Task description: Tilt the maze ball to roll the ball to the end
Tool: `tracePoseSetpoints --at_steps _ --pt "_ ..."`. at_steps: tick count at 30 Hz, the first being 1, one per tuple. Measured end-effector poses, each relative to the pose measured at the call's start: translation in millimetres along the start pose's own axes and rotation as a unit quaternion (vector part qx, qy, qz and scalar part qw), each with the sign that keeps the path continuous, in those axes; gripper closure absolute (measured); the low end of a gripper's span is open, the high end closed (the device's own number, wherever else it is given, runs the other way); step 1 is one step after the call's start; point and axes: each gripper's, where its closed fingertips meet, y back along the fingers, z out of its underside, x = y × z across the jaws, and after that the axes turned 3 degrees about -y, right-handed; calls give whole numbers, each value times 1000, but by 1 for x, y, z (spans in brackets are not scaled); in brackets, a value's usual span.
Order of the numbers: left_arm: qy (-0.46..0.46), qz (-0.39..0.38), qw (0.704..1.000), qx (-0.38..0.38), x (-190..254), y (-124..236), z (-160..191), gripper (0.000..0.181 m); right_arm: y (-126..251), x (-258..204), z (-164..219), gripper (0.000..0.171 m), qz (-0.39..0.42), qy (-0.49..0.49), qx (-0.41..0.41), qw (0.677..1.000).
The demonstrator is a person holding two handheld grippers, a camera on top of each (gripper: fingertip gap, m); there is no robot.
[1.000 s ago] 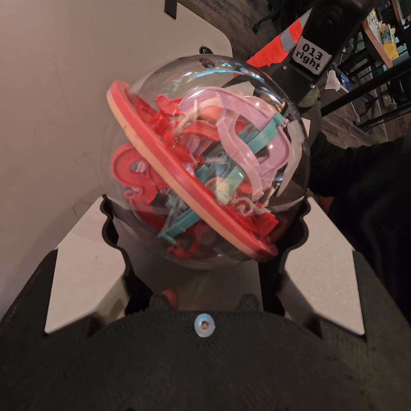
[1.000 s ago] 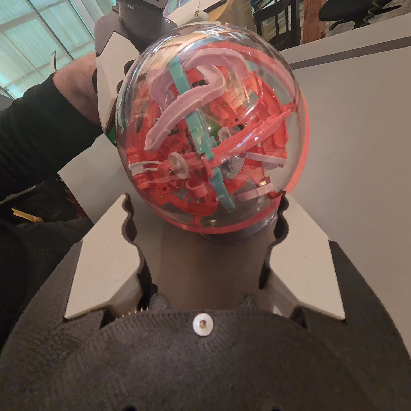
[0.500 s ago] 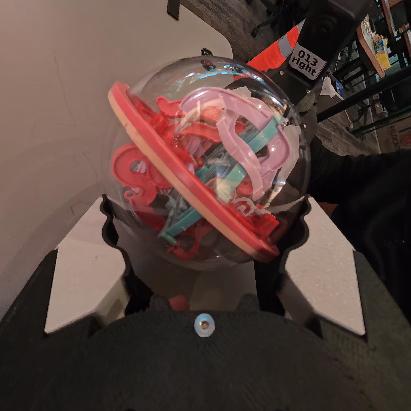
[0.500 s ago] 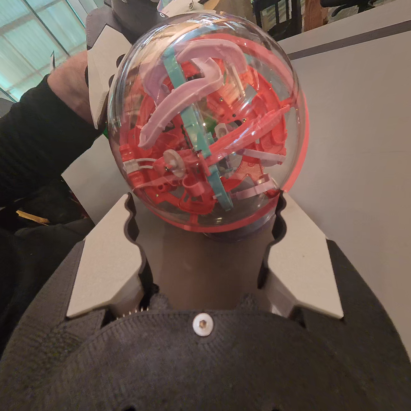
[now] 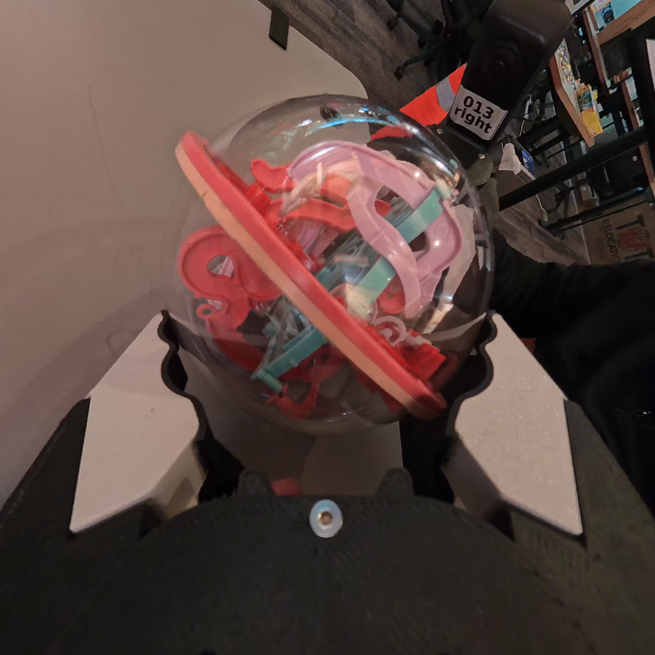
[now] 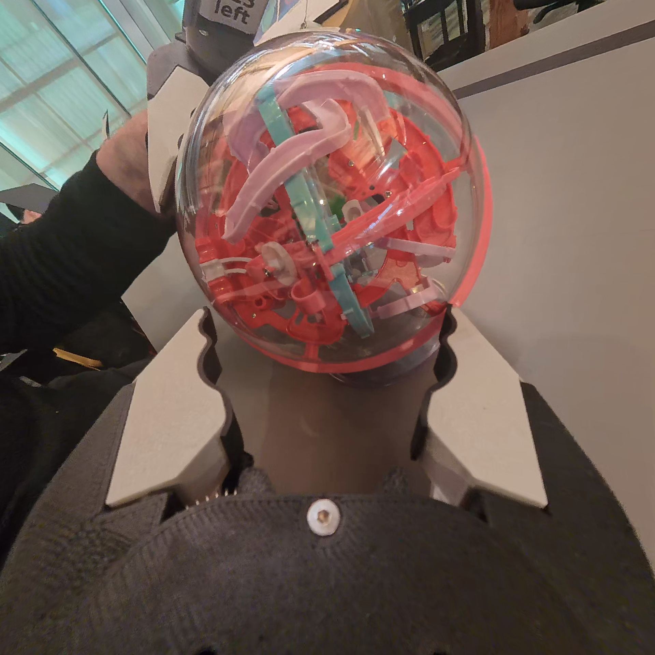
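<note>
we are mid-tilt: the maze ball (image 5: 333,262) is off the bench (image 6: 567,177), clamped between the left gripper (image 5: 328,329) and right gripper (image 6: 326,319), each spread wide around it, and next we likely need small, slow tilts, the ball inside being unseen.

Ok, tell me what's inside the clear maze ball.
Inside the maze ball are tangled red tracks, lilac tracks and a teal strip, plus a red ring round the middle. The small rolling ball can't be picked out among them.
</note>
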Motion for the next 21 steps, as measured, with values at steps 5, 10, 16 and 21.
tracePoseSetpoints --at_steps 5,10,16,21 --pt "9 6 1000 10 0 -1 -3 24 0 1 2 49 6 0 -5 1000" --pt "10 6 1000 15 0 -3 -6 24 3 2 1 49 9 -6 3 1000" --pt "11 11 999 30 3 -9 -11 24 9 4 2 49 18 -4 7 1000" --pt "12 15 999 41 5 -14 -14 24 14 5 2 50 24 -1 11 1000"
